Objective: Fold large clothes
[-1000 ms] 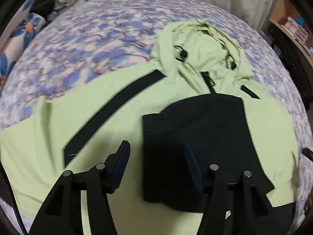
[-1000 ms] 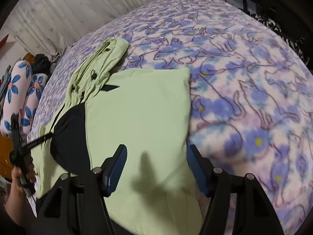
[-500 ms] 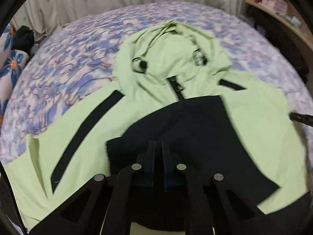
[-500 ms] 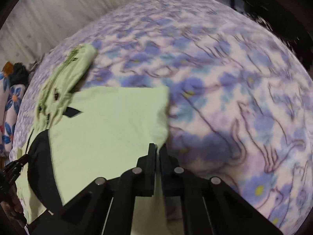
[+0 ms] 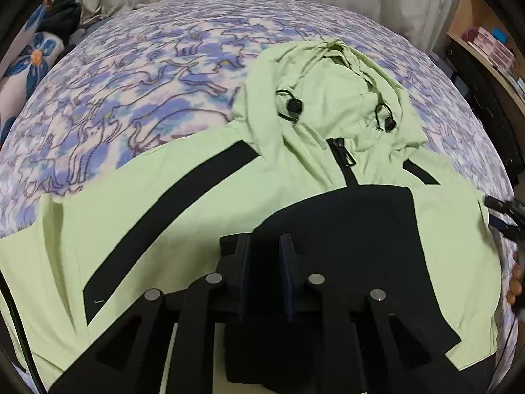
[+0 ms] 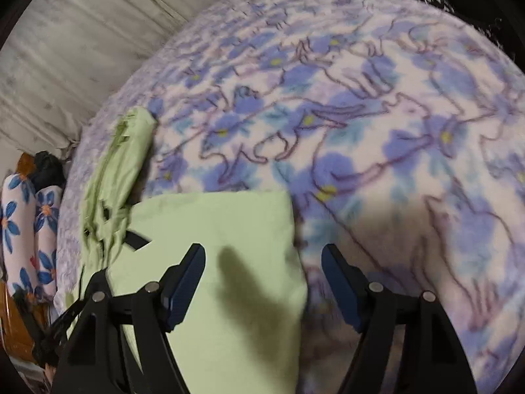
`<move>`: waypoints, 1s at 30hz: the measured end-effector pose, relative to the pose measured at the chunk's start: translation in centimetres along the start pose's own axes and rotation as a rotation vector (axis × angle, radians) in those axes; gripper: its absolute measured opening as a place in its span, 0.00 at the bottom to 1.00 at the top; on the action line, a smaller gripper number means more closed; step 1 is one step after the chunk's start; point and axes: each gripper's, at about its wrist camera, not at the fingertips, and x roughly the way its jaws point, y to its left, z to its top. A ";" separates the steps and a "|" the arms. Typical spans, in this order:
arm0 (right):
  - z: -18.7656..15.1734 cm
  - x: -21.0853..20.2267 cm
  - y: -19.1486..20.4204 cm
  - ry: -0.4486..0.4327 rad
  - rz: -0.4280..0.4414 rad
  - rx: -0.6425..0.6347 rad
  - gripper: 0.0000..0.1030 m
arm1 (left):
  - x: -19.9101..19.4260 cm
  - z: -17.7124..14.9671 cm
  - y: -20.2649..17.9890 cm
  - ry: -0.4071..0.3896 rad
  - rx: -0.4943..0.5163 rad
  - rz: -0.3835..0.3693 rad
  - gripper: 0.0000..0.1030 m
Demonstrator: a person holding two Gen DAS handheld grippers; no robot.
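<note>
Light green hooded jacket [image 5: 203, 197] spread flat on a bed under a purple floral blanket [image 5: 157, 75], hood [image 5: 331, 98] toward the curtained far wall, hem toward the camera, long axis running near to far. Black front panel [image 5: 354, 229] folded across the chest, below the zipper [image 5: 343, 161].

Left gripper [image 5: 264, 246]: fingers narrowly parted, low over the near edge of the black panel; whether any cloth is caught, impossible to tell.

Right gripper [image 6: 262, 259]: fingers spread wide, nothing between them, straddling the sleeve's right edge [image 6: 295, 246] where green meets blanket.

Left view only: shelf with small boxes [image 5: 489, 46] at far right. Right view only: flowered pillows [image 6: 29, 236] at far left. No containers holding anything identifiable.
</note>
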 end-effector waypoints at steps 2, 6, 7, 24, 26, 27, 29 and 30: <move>0.1 0.8 0.0 -0.008 -0.032 -0.018 0.69 | 0.4 -0.1 -0.8 -0.002 0.029 0.005 0.15; 0.4 0.8 0.4 -0.024 -0.111 -0.086 0.02 | 1.6 0.0 -1.9 0.008 0.067 0.024 0.15; 0.4 0.8 -0.1 -0.023 -0.119 -0.074 0.02 | 2.0 0.1 -2.1 0.011 0.073 0.030 0.15; -8.0 -6.4 6.3 -0.104 -0.112 -0.148 0.40 | -3.9 -3.7 -4.3 -0.071 0.076 -0.114 0.23; -10.5 -6.6 8.7 -0.097 -0.065 -0.195 0.40 | -4.8 -5.3 -4.8 -0.059 0.056 -0.133 0.23; -11.5 -6.5 9.7 -0.087 -0.049 -0.217 0.40 | -5.2 -6.3 -5.2 -0.067 0.047 -0.137 0.23; -14.4 -5.5 12.4 -0.034 -0.007 -0.288 0.40 | -5.5 -7.6 -5.7 -0.068 0.025 -0.141 0.23; -15.1 -5.2 13.1 -0.018 0.001 -0.309 0.40 | -5.3 -8.2 -5.9 -0.060 0.015 -0.152 0.23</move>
